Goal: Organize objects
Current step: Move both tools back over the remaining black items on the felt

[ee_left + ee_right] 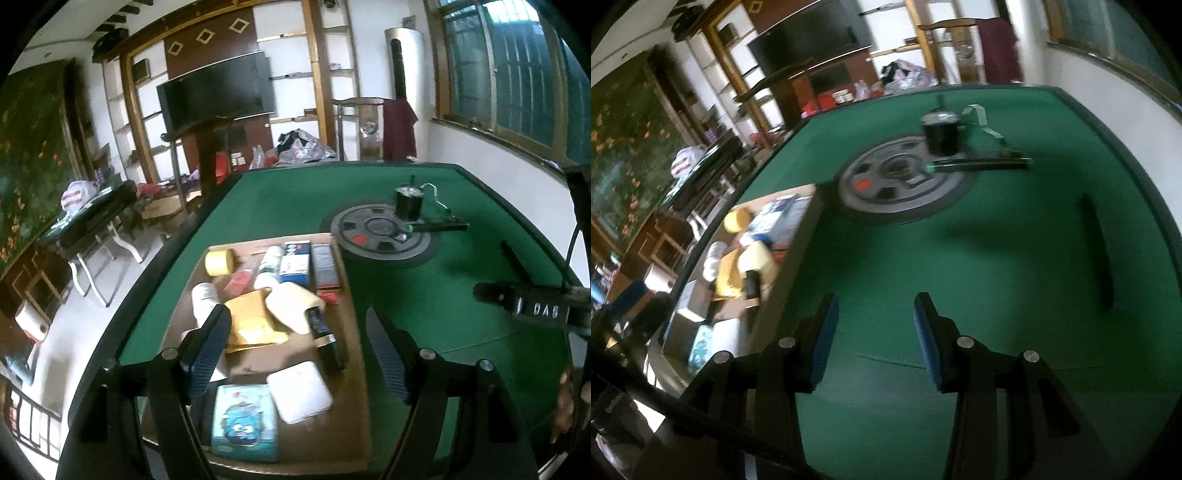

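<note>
A shallow cardboard tray (pixel 354 369) lies on the green table (pixel 461 295). It holds several items: a yellow tape roll (pixel 220 261), white tubes, blue and dark boxes (pixel 295 264), a cream bottle (pixel 293 308), a yellow envelope (pixel 251 325), a white case (pixel 299 391) and a blue cartoon pack (pixel 243 421). My left gripper (pixel 299 332) is open and empty above the tray. My right gripper (pixel 875 325) is open and empty over bare green felt; the tray (pixel 798 240) lies to its left.
A round grey disc (pixel 380 236) sits mid-table with a black cylinder (pixel 408 203) and a black pen-like tool (pixel 439 225) on it. The other gripper's body (pixel 532 306) reaches in from the right. A TV, shelves and chairs stand beyond the table.
</note>
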A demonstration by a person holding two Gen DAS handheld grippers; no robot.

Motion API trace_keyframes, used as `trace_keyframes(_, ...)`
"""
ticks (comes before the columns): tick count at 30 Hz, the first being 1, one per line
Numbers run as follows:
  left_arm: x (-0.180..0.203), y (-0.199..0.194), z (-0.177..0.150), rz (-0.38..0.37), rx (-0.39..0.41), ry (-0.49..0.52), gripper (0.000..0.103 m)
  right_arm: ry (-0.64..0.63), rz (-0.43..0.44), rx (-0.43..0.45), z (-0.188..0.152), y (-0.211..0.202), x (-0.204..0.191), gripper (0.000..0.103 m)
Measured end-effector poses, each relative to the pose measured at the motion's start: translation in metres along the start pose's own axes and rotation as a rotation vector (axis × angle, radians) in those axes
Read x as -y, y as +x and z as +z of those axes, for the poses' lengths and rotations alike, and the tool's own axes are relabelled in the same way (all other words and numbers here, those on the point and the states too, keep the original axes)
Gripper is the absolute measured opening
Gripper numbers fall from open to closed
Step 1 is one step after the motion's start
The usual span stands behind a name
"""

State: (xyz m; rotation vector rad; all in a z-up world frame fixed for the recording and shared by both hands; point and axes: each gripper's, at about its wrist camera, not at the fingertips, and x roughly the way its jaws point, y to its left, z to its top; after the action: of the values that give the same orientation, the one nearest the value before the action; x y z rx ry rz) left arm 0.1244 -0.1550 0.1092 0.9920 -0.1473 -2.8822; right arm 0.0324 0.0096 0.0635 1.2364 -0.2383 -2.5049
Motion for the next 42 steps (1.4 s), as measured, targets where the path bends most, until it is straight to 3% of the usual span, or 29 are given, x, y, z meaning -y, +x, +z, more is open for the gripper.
trace_keyframes(12, 0.06, 0.025, 0.011, -0.077, -0.067, 0.05, 0.07, 0.215, -0.135, 0.046, 0.015, -0.025, 0.129, 0.044)
trace_keyframes(22, 0.091, 0.041, 0.014, -0.151, -0.095, 0.081, 0.07, 0.329, -0.204, 0.036, 0.021, -0.017, 0.193, 0.044)
trace_keyframes(30, 0.113, 0.073, 0.036, -0.253, -0.119, 0.09, 0.07, 0.329, -0.226, -0.015, 0.039, 0.01, 0.204, 0.046)
trace_keyframes(36, 0.152, 0.102, 0.074, -0.263, -0.074, 0.26, 0.07, 0.177, -0.309, -0.028, 0.055, 0.033, 0.181, 0.047)
trace_keyframes(39, 0.174, 0.123, 0.087, -0.274, -0.089, 0.332, 0.07, 0.105, -0.343, -0.032, 0.059, 0.039, 0.174, 0.046)
trace_keyframes(42, 0.196, 0.146, 0.097, -0.268, -0.107, 0.39, 0.07, 0.087, -0.355, -0.022, 0.057, 0.038, 0.176, 0.036)
